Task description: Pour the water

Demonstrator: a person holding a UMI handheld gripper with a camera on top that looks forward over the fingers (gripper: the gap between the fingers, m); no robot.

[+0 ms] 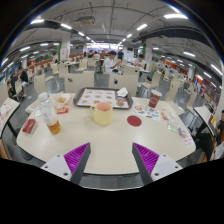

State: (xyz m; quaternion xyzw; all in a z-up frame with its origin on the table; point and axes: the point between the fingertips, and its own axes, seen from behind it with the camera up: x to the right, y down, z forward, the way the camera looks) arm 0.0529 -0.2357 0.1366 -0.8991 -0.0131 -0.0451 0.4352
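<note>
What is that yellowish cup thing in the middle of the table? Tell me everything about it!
The yellowish cup looks like a see-through container with pale yellow in its lower part. It stands upright on the round white table, just in front of a tray, with a red coaster lying apart to one side. It sits beyond the gripper, whose fingers are open and touch nothing.

Brightly lit from rows of ceiling lamps (150,22) across the frame's top; strong fisheye bending at edges; soft, slightly blurred detail.
</note>
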